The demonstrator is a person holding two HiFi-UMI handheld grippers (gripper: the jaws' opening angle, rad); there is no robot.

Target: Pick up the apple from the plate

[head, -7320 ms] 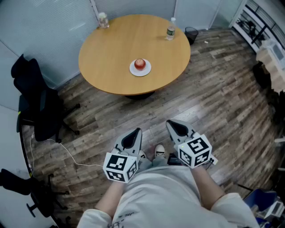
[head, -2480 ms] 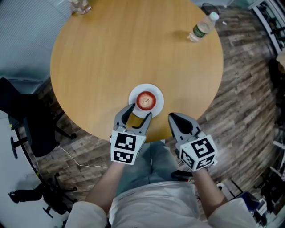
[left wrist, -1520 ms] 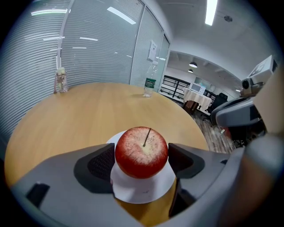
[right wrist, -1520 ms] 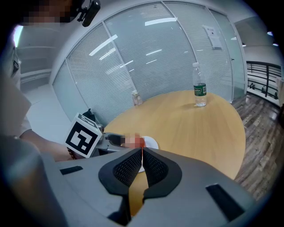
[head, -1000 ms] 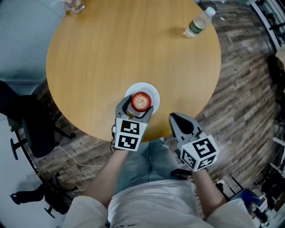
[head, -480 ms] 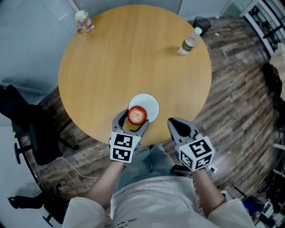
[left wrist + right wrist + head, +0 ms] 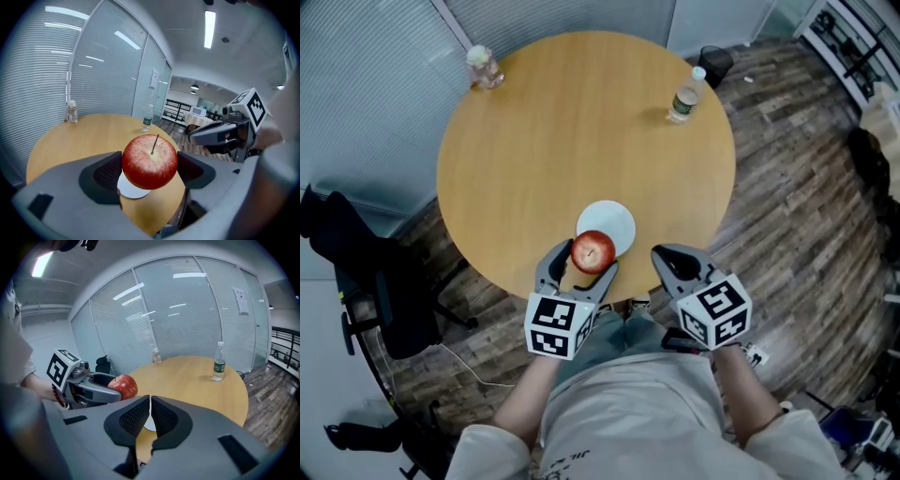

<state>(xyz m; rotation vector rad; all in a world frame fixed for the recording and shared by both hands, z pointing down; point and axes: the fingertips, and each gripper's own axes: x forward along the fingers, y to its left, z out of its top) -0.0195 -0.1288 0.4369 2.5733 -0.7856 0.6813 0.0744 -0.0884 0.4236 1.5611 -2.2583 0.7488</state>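
Left claw [image 7: 581, 266] clamping apple [image 7: 593, 251], stem upward, seemingly above plate [image 7: 619, 222], right claw [image 7: 664, 255] closed, empty

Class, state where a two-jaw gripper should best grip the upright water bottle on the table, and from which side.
Probably the water bottle round its labelled middle, coming in level from the near side: it stands upright with bare table around it.

I see the red apple [image 7: 593, 251], stem upright, held clear above the round white plate [image 7: 617, 222], pinched between my left gripper's [image 7: 582, 265] jaws at lower centre of the head view. The plate lies flat, its lower-left edge behind the apple.
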